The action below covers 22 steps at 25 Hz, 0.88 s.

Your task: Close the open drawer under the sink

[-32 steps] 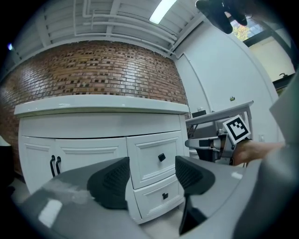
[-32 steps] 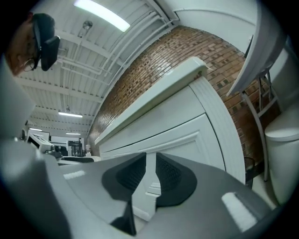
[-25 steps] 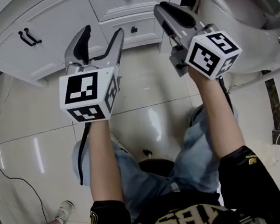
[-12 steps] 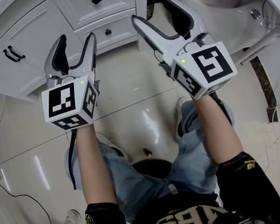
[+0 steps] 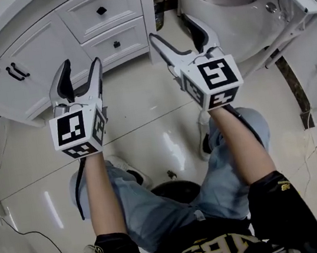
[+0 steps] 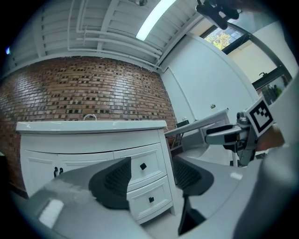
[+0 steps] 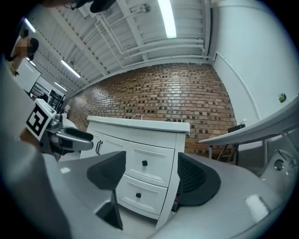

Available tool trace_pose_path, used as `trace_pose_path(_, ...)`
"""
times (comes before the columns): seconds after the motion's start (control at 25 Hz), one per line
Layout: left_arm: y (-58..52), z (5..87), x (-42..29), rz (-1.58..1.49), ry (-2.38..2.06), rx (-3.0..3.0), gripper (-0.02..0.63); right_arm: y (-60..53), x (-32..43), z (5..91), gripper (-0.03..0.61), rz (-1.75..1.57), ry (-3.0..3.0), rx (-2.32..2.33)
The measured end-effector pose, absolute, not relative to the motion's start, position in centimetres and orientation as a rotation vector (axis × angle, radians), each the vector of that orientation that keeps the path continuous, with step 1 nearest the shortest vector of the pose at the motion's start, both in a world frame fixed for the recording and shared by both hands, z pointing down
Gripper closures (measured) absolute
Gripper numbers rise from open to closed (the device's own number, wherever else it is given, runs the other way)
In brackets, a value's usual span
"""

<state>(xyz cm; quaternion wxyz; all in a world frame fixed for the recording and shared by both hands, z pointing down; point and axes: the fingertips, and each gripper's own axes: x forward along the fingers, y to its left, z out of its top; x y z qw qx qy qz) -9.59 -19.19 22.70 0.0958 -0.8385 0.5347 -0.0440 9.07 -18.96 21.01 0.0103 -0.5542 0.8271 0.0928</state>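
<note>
Lower drawer (image 5: 127, 37), upper centre of head view, looks flush in vanity (image 5: 37, 41). Right tool (image 5: 171, 27) jaws opening, empty. Left tool (image 5: 81, 63) wide, empty. Check the seam; if proud, push squarely beside knob (image 5: 116, 44).

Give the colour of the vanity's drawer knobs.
Black; square drawer knobs, clearest in the right gripper view.
</note>
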Motion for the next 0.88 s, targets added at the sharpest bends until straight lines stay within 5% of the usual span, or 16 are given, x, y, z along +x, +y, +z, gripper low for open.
trace_pose_path(0.88,-19.5,21.7,-10.0,-0.051,1.566,-2.526,0.328,-21.8,5.3,23.1,0.239,0.172,2.639,-1.668)
